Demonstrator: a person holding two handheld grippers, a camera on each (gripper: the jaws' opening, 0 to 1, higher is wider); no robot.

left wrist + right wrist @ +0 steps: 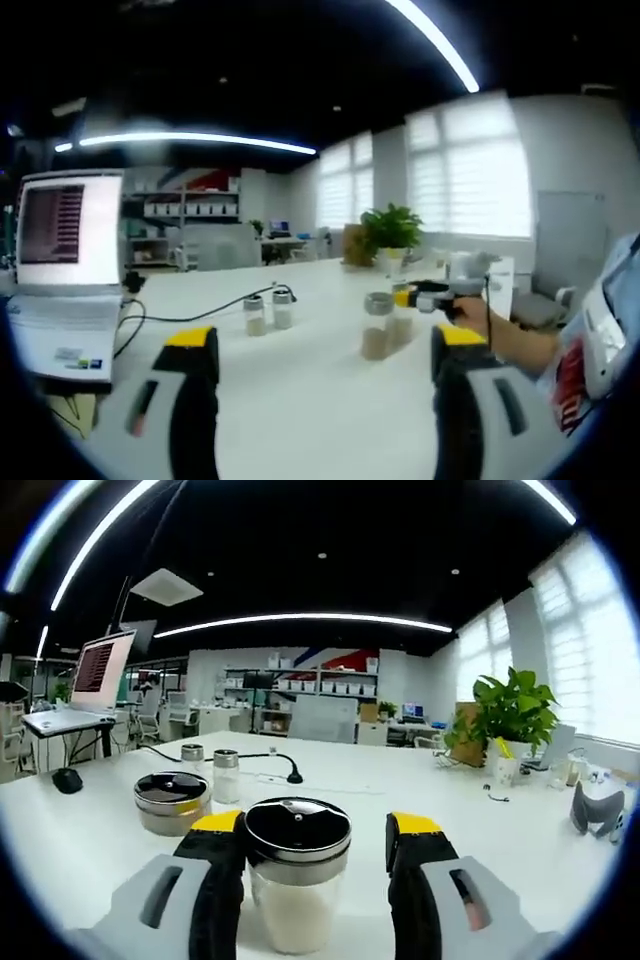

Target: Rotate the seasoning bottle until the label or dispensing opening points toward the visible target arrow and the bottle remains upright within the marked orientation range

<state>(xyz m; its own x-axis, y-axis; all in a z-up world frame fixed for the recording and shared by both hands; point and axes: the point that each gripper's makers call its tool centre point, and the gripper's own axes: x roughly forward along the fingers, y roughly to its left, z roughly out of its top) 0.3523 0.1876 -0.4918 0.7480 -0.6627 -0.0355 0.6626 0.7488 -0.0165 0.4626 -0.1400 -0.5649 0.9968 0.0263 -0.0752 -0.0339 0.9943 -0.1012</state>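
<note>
The right gripper [315,855] brackets the upright clear glass seasoning bottle with a black-and-steel lid [297,865] on the white table [520,830]; grip not confirmable. Left gripper [325,350] hangs open, empty. No target arrow discernible; rotation appears not yet done.

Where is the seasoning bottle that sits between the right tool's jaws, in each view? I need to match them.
Left gripper view: the seasoning bottle stands right of centre on the white table, with the right tool at it.
Right gripper view: it stands bottom centre, between that tool's open jaws.
Shared landmark: the potted plant at the table's far side.
</note>
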